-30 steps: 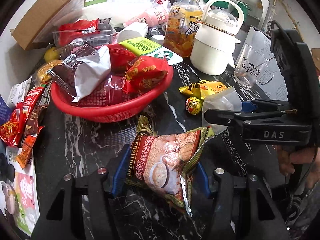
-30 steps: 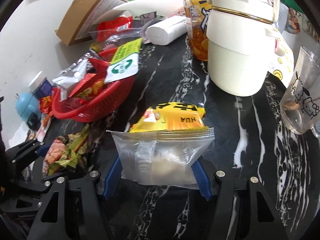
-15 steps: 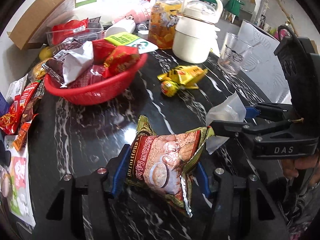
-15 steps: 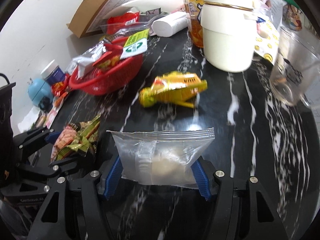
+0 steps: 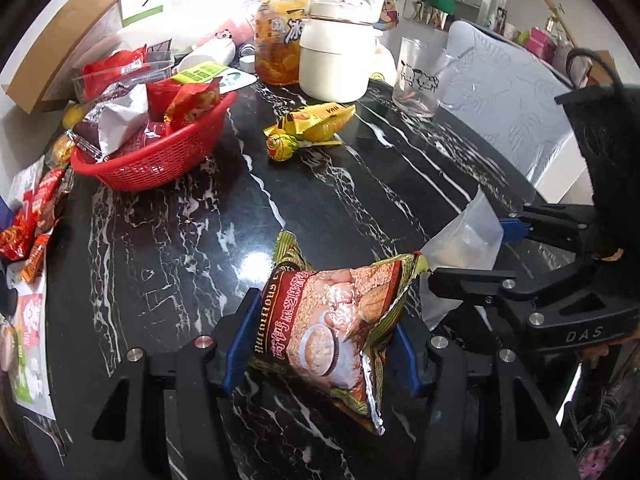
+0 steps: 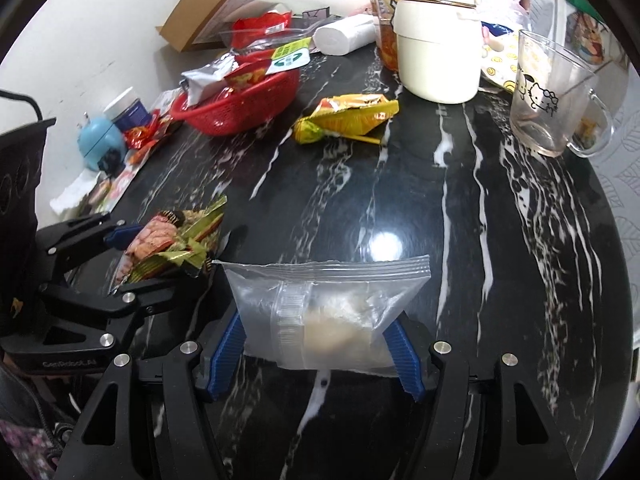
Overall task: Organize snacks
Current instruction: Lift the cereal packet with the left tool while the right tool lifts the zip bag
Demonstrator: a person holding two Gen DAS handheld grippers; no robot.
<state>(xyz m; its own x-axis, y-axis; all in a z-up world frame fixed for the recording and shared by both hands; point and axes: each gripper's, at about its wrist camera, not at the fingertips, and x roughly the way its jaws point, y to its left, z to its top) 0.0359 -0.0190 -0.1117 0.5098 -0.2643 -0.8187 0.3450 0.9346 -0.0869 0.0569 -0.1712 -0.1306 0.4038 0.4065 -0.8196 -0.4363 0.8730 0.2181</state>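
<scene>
Over a black marble-patterned tabletop [image 5: 168, 264], two hand-held grippers each carry a snack, with the sorting step seemingly mid-way. At far left, loose red and orange snack sachets [image 5: 32, 216] lie at the table's edge, outside the red plastic mesh basket [image 5: 160, 160], which is already heaped with foil and red packets. Right of the basket, well apart from it, a yellow crinkled wrapper [image 5: 320, 120] and a round yellow-green wrapped lollipop [image 5: 282, 145] lie touching on the bare table, in front of a cream lidded pot [image 5: 336, 60] and an orange drink bottle [image 5: 278, 40]; a clear glass mug with a cartoon print [image 6: 548, 100] stands further right.

Nearer the cameras, the left gripper [image 5: 320, 340] is clamped on a red-and-gold printed foil cereal sachet [image 5: 332, 332], its blue pads pressing both sides, the packet held clear above the table. To its right, the right gripper [image 6: 320, 344] pinches a clear zip-seal plastic bag of pale contents [image 6: 324, 312]; its jaws have just been opening slightly, yet the blue pads appear to press the bag's lower corners.

Both snacks look to be in transit, well short of the basket. The next move likely calls for choosing where each belongs: the basket is crowded, so a release there would need a free patch, and the slackening hold on the bag risks a slip.
</scene>
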